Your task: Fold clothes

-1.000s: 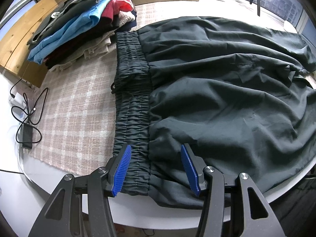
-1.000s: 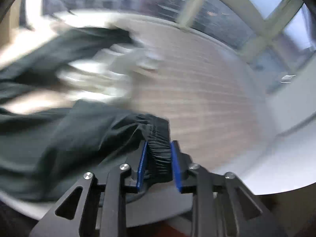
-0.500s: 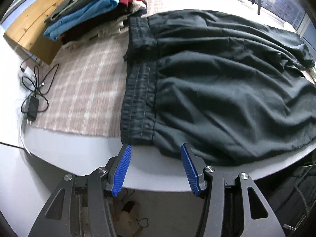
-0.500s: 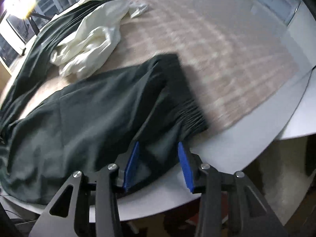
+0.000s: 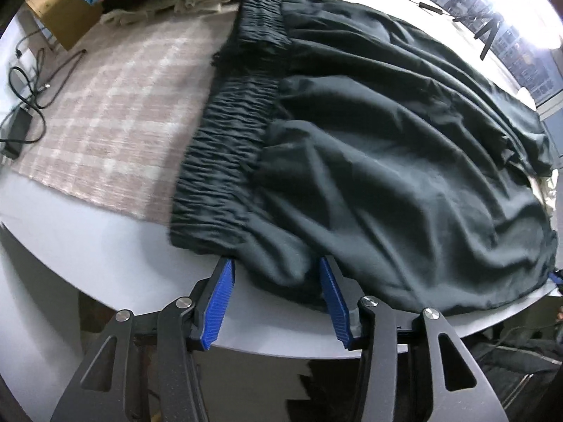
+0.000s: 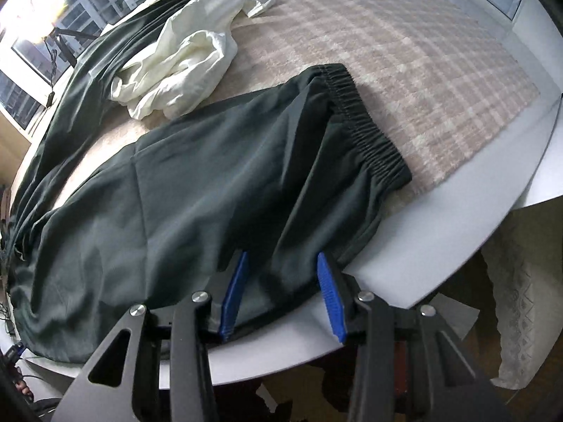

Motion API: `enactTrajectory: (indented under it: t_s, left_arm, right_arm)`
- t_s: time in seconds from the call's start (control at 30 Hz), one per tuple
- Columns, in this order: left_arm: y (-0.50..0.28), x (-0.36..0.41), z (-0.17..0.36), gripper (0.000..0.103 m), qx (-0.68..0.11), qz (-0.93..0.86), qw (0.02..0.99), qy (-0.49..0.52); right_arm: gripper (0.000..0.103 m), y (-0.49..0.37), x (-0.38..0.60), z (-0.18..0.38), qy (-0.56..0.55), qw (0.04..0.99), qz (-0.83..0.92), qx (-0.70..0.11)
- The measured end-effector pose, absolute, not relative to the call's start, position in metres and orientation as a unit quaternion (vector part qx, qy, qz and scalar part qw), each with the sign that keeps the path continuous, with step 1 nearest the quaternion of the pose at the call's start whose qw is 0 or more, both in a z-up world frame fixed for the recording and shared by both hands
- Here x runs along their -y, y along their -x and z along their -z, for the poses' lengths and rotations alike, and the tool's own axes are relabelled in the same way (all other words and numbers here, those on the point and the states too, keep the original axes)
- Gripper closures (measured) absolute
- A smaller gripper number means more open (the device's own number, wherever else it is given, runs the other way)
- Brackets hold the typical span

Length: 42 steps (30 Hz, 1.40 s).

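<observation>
1. dark trousers (image 5: 387, 161) flat on bench (image 5: 88, 246), near edge between both tools' pads.
2. left tool (image 5: 276, 299) just closing, right tool (image 6: 281, 293) spread; neither pinching.
3. soft, light, slippery; grip near-edge fabric.

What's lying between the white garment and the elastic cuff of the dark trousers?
Only bare plaid cloth lies between the white garment and the elastic cuff; the right wrist view shows it.

Your left camera sits just above the near edge of the round table (image 5: 105, 246) and looks steeply down, close to the waistband end of the dark trousers (image 5: 387, 161). Your right camera looks down the same way, close over a trouser leg (image 6: 176, 193) by its cuff. Both see the trousers, the checked cloth (image 6: 404, 52) and the table edge.
</observation>
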<state>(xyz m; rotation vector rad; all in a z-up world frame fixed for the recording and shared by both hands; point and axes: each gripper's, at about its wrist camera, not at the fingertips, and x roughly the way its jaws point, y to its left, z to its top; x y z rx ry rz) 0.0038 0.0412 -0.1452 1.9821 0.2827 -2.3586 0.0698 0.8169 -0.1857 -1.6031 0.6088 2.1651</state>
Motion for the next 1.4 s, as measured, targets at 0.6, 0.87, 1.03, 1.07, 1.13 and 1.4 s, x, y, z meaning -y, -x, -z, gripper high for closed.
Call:
enactTrajectory:
  t_s: [0.6,0.87,1.03,1.07,1.13,1.4]
  left_arm:
    - [-0.011,-0.042,0.119,0.1,-0.099,0.786,0.014,-0.61]
    - [-0.011,-0.039,0.109,0.1,-0.097,0.791,0.008,-0.604]
    - [-0.01,-0.014,0.089,0.1,-0.107,0.798,0.005,-0.593]
    - [-0.01,-0.014,0.085,0.101,-0.107,0.8,0.003,-0.59]
    - [-0.004,-0.012,0.075,0.1,-0.107,0.806,0.003,-0.583]
    - [0.048,-0.01,0.035,0.101,-0.097,0.834,-0.006,-0.543]
  right_arm:
    - [0.063,-0.089,-0.811,0.187,0.554,0.195,-0.752,-0.3]
    - [0.102,-0.106,-0.812,0.174,0.516,0.201,-0.77,-0.317]
    - [0.102,-0.11,-0.815,0.14,0.468,0.199,-0.794,-0.334]
    - [0.102,-0.109,-0.815,0.133,0.459,0.199,-0.799,-0.334]
    - [0.102,-0.104,-0.815,0.119,0.447,0.199,-0.806,-0.333]
    - [0.103,-0.04,-0.828,0.061,0.366,0.172,-0.85,-0.337]
